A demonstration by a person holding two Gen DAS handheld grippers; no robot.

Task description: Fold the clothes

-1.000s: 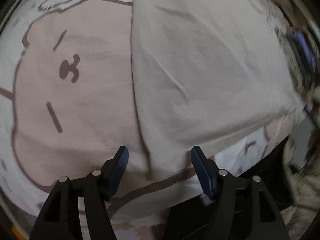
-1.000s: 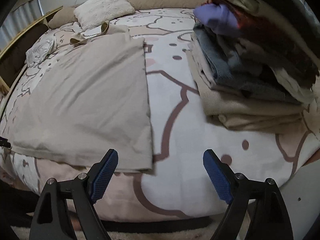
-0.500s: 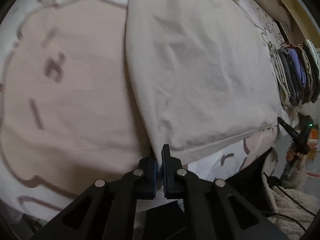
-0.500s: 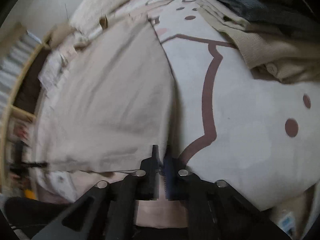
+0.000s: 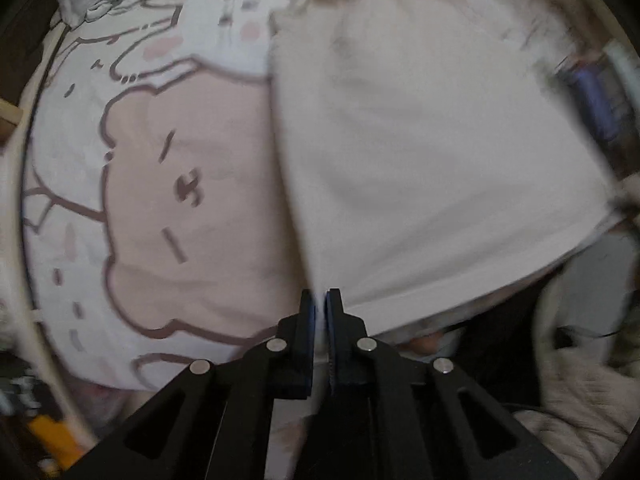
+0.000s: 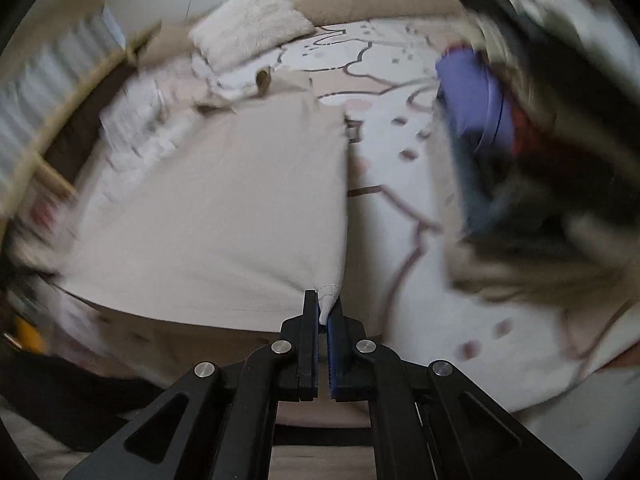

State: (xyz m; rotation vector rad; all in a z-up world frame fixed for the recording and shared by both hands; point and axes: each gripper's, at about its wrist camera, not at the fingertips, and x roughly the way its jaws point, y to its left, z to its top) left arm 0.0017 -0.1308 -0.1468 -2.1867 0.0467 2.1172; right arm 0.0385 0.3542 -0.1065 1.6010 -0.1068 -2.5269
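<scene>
A beige garment [image 5: 420,168] lies spread flat on the patterned bedsheet [image 5: 192,208]. My left gripper [image 5: 319,300] is shut on its near left corner. In the right wrist view the same garment [image 6: 224,208] fills the left half, and my right gripper [image 6: 323,310] is shut on its near right corner, which bunches between the fingers. The near hem hangs between the two grippers, lifted a little off the bed. Both views are blurred.
A tall stack of folded clothes [image 6: 520,152] stands on the bed right of the garment. A fluffy white pillow [image 6: 248,24] and crumpled white cloth [image 6: 136,120] lie at the far side. The bed's near edge [image 6: 440,400] is close below the grippers.
Both grippers went from wide open to shut on the garment's near corners. Since then they have pulled back and lifted the corners off the bed.
</scene>
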